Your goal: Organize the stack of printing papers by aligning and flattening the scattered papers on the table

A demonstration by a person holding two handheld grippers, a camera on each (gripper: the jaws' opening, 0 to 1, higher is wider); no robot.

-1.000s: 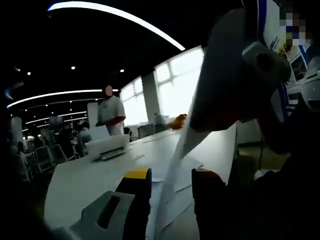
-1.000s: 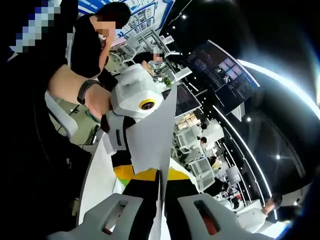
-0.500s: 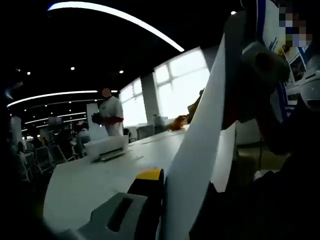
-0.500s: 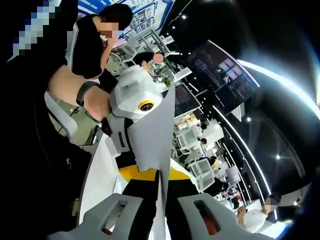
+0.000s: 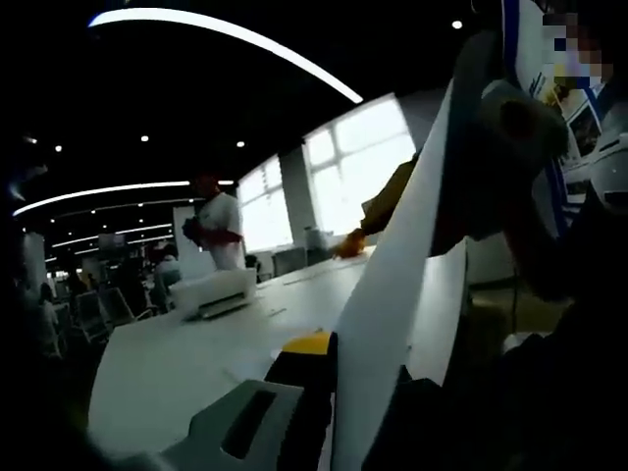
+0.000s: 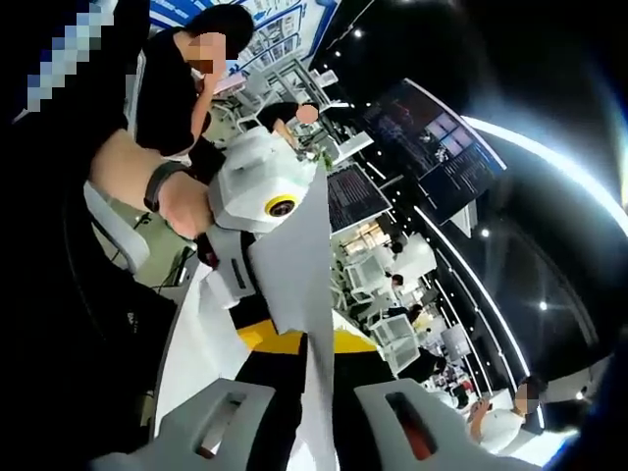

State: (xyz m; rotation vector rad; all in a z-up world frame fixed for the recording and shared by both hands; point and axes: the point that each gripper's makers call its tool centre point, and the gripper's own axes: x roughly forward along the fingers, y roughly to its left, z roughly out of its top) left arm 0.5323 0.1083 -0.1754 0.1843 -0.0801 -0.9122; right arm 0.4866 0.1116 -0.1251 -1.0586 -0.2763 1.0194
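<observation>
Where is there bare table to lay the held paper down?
Both grippers, left and right, pinch the paper upright. The table lies bare between the left gripper and the white printer; near the right gripper it is crowded.

A long white table [image 5: 186, 363] runs back toward a bright window wall [image 5: 339, 167], where tall panes are split by a dark pillar [image 5: 297, 201]. Above the table the ceiling is dark, crossed by curved light strips [image 5: 226, 39] and dotted with small spot lamps [image 5: 145, 138]. A white box-shaped machine [image 5: 214, 292] sits on the table's far end. In the right gripper view, large dark screens [image 6: 437, 147] hang over rows of white desks [image 6: 392, 324].
</observation>
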